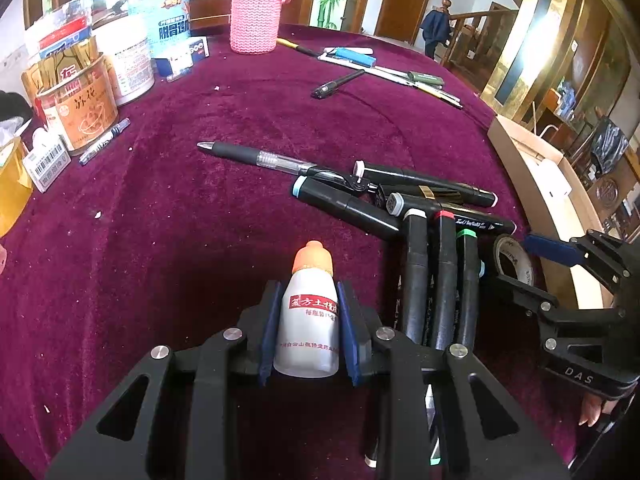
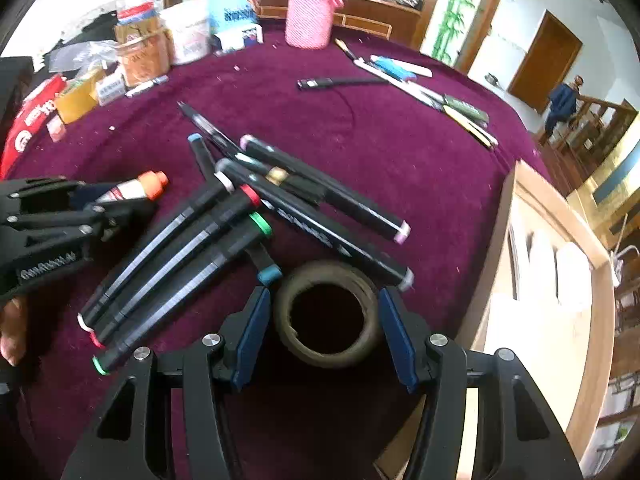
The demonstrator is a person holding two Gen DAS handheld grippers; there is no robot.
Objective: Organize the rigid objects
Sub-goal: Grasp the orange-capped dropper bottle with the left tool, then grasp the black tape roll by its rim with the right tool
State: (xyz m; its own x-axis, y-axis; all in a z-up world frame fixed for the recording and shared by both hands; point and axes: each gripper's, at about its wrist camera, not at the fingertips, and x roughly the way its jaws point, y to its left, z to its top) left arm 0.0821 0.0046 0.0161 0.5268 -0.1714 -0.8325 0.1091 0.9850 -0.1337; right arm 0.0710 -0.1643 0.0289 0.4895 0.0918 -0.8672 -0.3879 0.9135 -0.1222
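Two grips | your left gripper (image 1: 306,330) clamps bottle (image 1: 308,316); right gripper (image 2: 324,328) straddles tape roll (image 2: 326,314), pads apart | markers (image 2: 180,248) still scattered

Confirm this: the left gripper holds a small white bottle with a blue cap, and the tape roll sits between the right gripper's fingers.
Wrong on one point: the cap is orange, not blue, as the left wrist view shows. The rest stands: the left gripper holds the small white bottle, and the tape roll sits between the right gripper's fingers.
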